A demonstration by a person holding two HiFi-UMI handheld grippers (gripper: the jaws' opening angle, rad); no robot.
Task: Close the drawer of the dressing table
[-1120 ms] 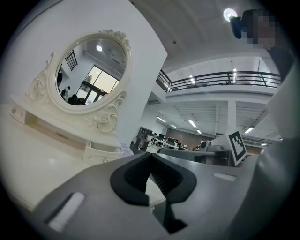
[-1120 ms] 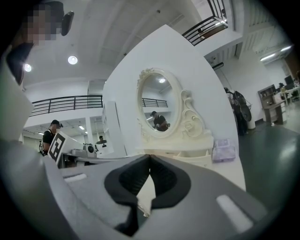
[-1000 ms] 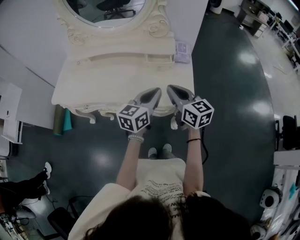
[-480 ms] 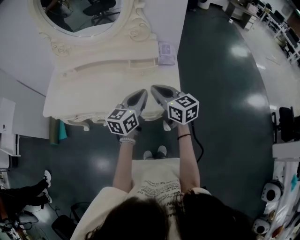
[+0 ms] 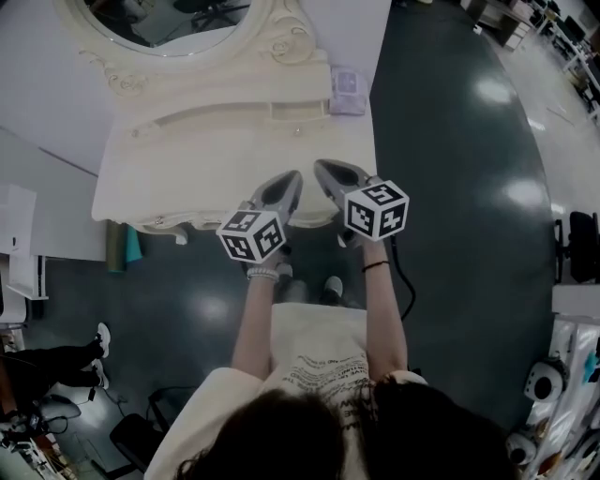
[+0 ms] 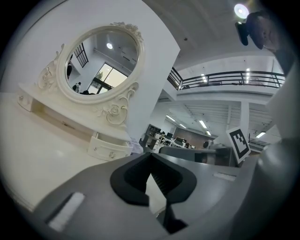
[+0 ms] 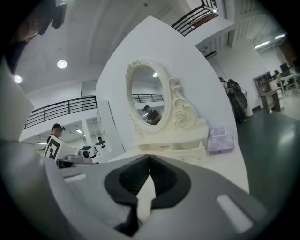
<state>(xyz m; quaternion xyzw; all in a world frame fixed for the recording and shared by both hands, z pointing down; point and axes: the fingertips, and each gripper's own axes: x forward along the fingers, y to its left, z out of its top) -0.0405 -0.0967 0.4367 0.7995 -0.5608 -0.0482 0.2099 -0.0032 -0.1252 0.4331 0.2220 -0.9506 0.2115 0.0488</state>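
The cream dressing table (image 5: 187, 178) stands against the wall with its oval mirror (image 5: 173, 23) at the back. A small drawer (image 5: 298, 111) in the shelf under the mirror stands pulled out a little. It shows in the left gripper view as the drawer (image 6: 108, 149) with its knobs, and in the right gripper view as the drawer (image 7: 187, 149) with its inside showing. My left gripper (image 5: 292, 176) and right gripper (image 5: 321, 167) hang side by side over the table's front part, well short of the drawer. Both are shut with nothing between the pads.
A purple tissue pack (image 5: 345, 91) lies at the table's back right corner, just right of the drawer. Teal and olive rolls (image 5: 122, 246) lean by the table's left leg. A white cabinet (image 5: 19, 225) stands to the left, and someone's shoes (image 5: 98, 337) show on the dark floor.
Both grippers have shifted a little together over the table's front part and stay shut. The head view has swung, so the table sits differently in the picture.
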